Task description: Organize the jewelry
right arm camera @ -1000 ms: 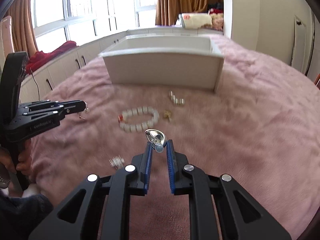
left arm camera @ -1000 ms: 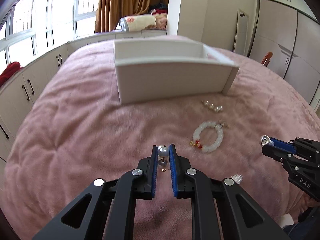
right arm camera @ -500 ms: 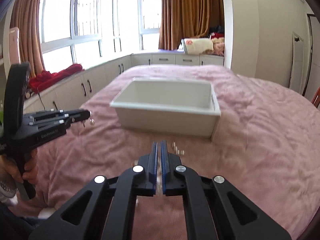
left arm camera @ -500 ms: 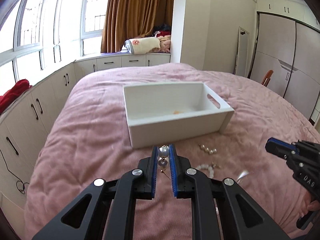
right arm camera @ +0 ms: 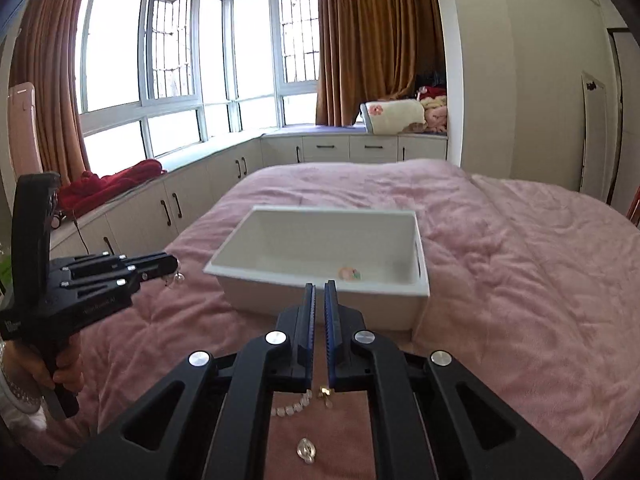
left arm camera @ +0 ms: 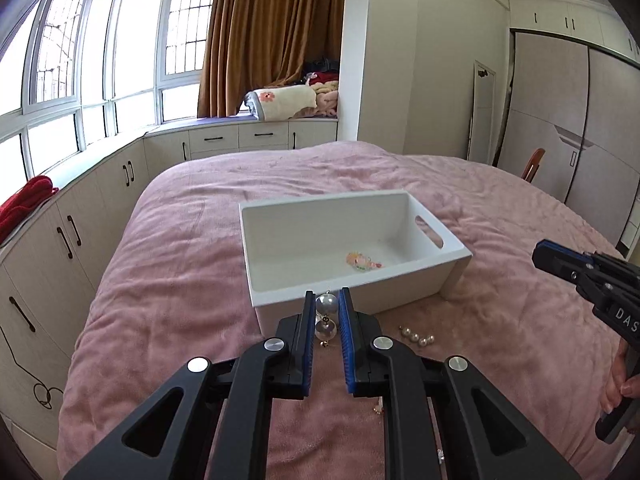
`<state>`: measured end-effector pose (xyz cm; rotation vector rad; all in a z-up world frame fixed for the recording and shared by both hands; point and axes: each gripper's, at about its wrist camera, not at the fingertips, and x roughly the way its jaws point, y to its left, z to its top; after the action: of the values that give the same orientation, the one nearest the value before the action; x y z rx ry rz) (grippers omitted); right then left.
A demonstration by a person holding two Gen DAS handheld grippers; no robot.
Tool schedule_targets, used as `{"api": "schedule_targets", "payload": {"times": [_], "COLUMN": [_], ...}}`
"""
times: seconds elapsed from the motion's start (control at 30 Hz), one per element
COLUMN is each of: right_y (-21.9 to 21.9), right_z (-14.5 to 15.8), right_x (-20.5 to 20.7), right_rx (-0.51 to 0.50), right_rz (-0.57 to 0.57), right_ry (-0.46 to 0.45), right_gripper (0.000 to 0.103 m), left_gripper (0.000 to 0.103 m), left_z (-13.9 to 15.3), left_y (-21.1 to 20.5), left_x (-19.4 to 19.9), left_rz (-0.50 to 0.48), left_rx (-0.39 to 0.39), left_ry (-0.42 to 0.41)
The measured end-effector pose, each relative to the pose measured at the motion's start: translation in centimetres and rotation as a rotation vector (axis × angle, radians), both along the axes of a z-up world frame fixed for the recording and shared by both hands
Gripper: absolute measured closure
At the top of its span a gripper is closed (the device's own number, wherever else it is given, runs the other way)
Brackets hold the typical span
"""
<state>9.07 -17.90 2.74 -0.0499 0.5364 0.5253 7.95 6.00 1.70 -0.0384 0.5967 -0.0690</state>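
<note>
My left gripper (left arm camera: 325, 300) is shut on a pearl earring (left arm camera: 326, 304), whose clear ball hangs lower between the fingers. It is held just before the near wall of the white box (left arm camera: 352, 292). In the right wrist view the left gripper (right arm camera: 172, 268) hovers left of the box (right arm camera: 320, 304) with the pearl earring (right arm camera: 179, 279) dangling. My right gripper (right arm camera: 320, 286) is shut with nothing seen between its pads, above the box's near rim. A silver teardrop piece (right arm camera: 306, 450) lies on the bed below it. A small pink item (left arm camera: 362, 260) lies inside the box.
On the pink bedspread (left arm camera: 180, 280) lie a cluster of pearls (left arm camera: 416, 336), a white bead bracelet (right arm camera: 290, 406) and a small gold piece (right arm camera: 325, 392). White cabinets (left arm camera: 60, 248) run along the left under the windows. A wardrobe (left arm camera: 580, 140) stands at the right.
Both grippers have risen, so the box's inside now shows. The right jaws closed, and the silver piece seen at their tips now lies on the bed. The left still holds the pearl earring.
</note>
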Motion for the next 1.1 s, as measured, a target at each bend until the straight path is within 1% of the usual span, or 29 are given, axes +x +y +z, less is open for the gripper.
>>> {"api": "schedule_targets", "payload": {"times": [0.2, 0.23, 0.3, 0.33, 0.37, 0.4, 0.6, 0.77, 0.9, 0.93, 0.97, 1.0, 1.03, 1.1], "right_y": [-0.4, -0.4, -0.5, -0.5, -0.4, -0.4, 0.2, 0.8, 1.6, 1.7, 1.7, 1.6, 1.5, 1.5], "right_z": [-5.8, -6.5, -8.2, -8.9, -9.5, -10.2, -13.7, -14.7, -15.8, -16.1, -16.2, -16.3, -16.4, -16.3], "right_x": [-0.6, -0.9, -1.4, -1.7, -1.9, -2.2, -2.5, -2.4, -2.5, -2.6, -2.6, -2.5, -2.5, -2.4], "right_rx": [-0.054, -0.058, -0.067, -0.071, -0.074, -0.079, -0.097, -0.101, -0.134, -0.136, -0.131, -0.123, -0.117, -0.111], "right_rz": [0.009, 0.007, 0.002, -0.001, -0.002, -0.004, -0.005, 0.016, 0.026, 0.030, 0.029, 0.028, 0.031, 0.032], "right_ry": [0.118, 0.132, 0.166, 0.175, 0.184, 0.193, 0.266, 0.291, 0.313, 0.317, 0.319, 0.324, 0.330, 0.330], "right_gripper": [0.096, 0.093, 0.082, 0.070, 0.065, 0.064, 0.064, 0.064, 0.065, 0.068, 0.074, 0.078, 0.084, 0.084], "left_gripper": [0.087, 0.087, 0.086, 0.086, 0.086, 0.086, 0.086, 0.085, 0.085, 0.085, 0.085, 0.085, 0.085, 0.080], "left_z": [-2.9, -3.2, -3.7, -4.0, -4.2, -4.4, -5.5, -6.1, -6.1, -6.2, -6.2, -6.2, -6.4, -7.1], "left_y": [-0.2, -0.3, -0.4, -0.5, -0.5, -0.6, -0.8, -0.7, -0.6, -0.6, -0.6, -0.5, -0.5, -0.3], "left_x": [0.2, 0.2, 0.2, 0.2, 0.2, 0.2, -0.2, -0.3, -0.2, -0.2, -0.2, -0.3, -0.3, 0.0], "left_rz": [-0.004, -0.007, -0.010, -0.012, -0.012, -0.012, -0.015, -0.013, -0.009, -0.011, -0.011, -0.012, -0.013, -0.017], "left_rx": [-0.020, -0.019, -0.014, -0.014, -0.014, -0.015, -0.028, -0.031, -0.037, -0.034, -0.032, -0.033, -0.031, -0.039], "left_ry": [0.061, 0.068, 0.078, 0.085, 0.091, 0.095, 0.126, 0.140, 0.143, 0.142, 0.140, 0.139, 0.140, 0.159]}}
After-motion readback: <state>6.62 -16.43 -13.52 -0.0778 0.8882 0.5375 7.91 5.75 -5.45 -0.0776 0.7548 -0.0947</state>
